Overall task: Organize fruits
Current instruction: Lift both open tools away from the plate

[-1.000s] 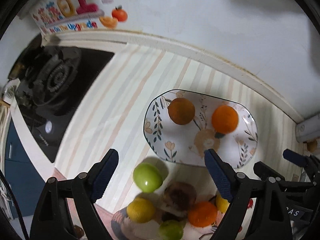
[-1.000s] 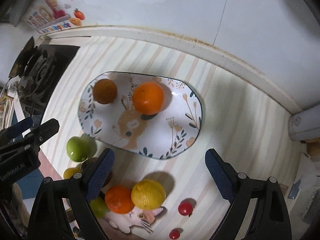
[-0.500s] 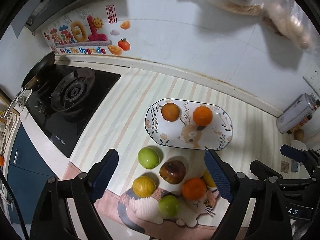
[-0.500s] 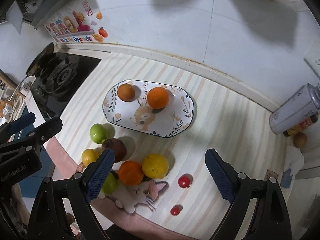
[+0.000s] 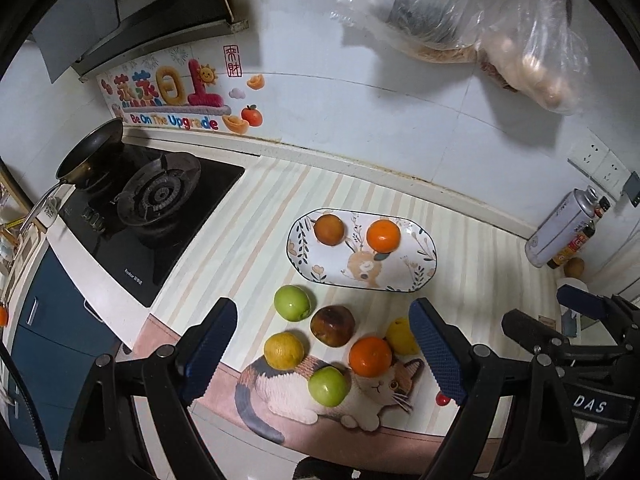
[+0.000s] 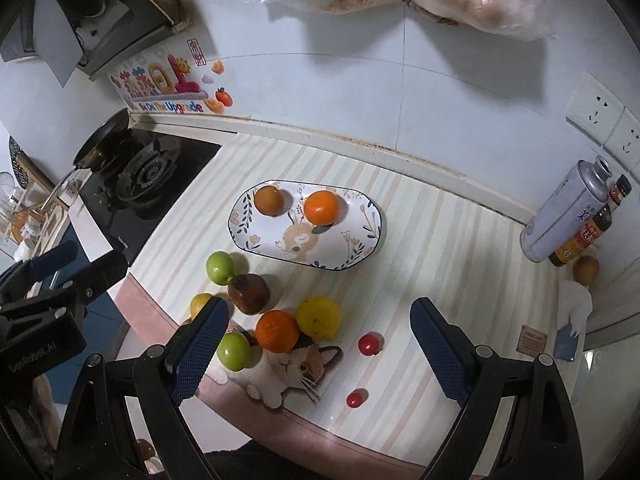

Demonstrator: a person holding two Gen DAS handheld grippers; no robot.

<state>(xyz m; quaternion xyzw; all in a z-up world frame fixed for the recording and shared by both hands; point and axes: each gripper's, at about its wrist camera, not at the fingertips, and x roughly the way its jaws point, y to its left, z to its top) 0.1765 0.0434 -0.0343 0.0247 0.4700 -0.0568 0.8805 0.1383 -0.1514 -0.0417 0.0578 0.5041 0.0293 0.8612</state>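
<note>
Left to right, the left gripper (image 5: 324, 348) and the right gripper (image 6: 318, 346) both hung with jaws apart and empty above loose fruit just in front of the plate (image 6: 362, 248), so I think the next step was picking the green apple (image 6: 219, 267).

A: What kind of room is this?

B: A kitchen. White tiled wall (image 5: 360, 128) behind a counter covered with a pale striped mat (image 6: 452, 248), which has a cat picture (image 5: 360, 396) at its near edge.

A: And on the left?

B: A black gas hob (image 5: 156, 208) with a frying pan (image 5: 90, 152) on the far burner, a range hood (image 6: 88, 12) above, and blue cabinet doors (image 5: 52, 320) below.

A: Anything on the wall?

B: A colourful sticker reading "Be On The Upgrade" (image 5: 176, 96), hanging plastic bags (image 5: 480, 20), and white sockets (image 6: 600, 116) at the right, above a gas canister (image 6: 568, 212) and a sauce bottle (image 6: 588, 232).
</note>
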